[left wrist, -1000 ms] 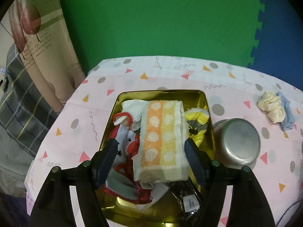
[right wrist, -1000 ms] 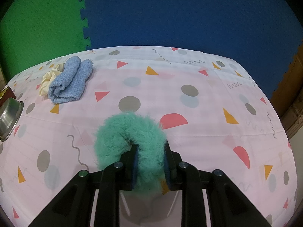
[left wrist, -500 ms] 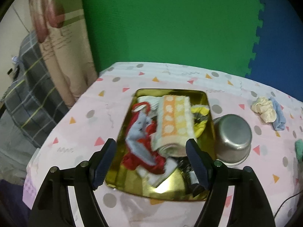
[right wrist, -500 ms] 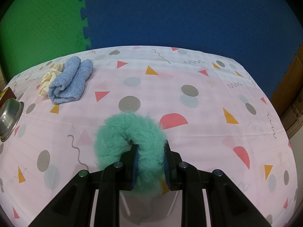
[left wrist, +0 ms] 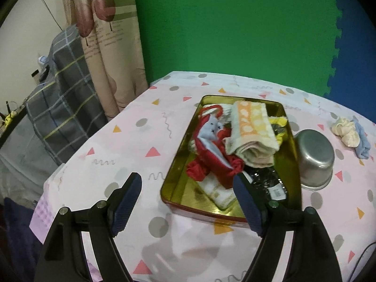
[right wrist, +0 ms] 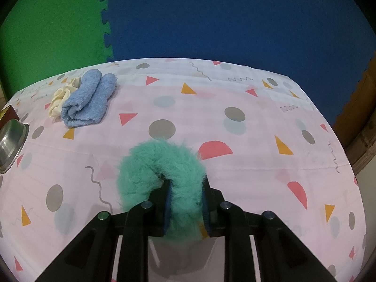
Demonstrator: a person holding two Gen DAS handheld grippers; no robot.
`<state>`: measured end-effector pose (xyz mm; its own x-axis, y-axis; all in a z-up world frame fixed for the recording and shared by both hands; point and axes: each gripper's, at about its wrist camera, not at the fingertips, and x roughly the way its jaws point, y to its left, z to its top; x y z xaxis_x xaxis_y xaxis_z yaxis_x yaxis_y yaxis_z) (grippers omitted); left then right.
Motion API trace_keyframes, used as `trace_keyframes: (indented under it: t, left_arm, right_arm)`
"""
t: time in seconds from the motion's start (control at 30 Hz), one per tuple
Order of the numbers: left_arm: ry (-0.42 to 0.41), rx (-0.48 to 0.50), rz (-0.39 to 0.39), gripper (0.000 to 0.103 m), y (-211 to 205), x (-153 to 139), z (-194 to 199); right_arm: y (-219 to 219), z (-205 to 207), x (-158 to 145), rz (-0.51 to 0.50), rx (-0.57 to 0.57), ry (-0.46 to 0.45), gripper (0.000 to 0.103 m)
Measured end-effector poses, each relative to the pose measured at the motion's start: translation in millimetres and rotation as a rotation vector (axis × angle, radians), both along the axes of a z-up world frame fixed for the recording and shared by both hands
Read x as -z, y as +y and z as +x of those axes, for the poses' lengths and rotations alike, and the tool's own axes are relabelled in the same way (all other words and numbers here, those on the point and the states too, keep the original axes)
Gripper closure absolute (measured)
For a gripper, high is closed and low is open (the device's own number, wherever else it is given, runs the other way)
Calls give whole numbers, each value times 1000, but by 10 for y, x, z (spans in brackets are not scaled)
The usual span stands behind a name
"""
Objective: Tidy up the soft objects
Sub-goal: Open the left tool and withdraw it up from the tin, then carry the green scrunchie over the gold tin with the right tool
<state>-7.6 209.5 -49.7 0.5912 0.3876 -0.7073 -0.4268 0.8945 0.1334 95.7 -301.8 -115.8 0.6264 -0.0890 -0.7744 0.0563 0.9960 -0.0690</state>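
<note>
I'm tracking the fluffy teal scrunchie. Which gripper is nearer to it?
Right. The right gripper has its jaws shut on the teal scrunchie; the left gripper, jaws opening and empty, hangs by the gold tin.

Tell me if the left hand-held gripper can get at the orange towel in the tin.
Probably yes. The left hand-held gripper is empty, jaws opening, and the orange towel lies on top in the tin, uncovered.

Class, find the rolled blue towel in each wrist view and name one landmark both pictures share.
Left wrist view: the blue towel lies at the far right edge, just right of the cream scrunchie.
Right wrist view: the blue towel lies upper left, the cream scrunchie at its left.
Shared landmark: the steel bowl.
</note>
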Motion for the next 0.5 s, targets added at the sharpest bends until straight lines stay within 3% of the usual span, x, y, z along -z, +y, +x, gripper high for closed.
trace_keyframes:
  t: [0.33, 0.5]
  left_arm:
    - [4, -19, -13, 24, 70, 64, -69]
    - [3, -34, -59, 22, 164, 80, -86]
  right_arm:
    - [253, -136, -165, 33, -33, -8, 84]
    - [582, -167, -380, 58, -98, -34, 84]
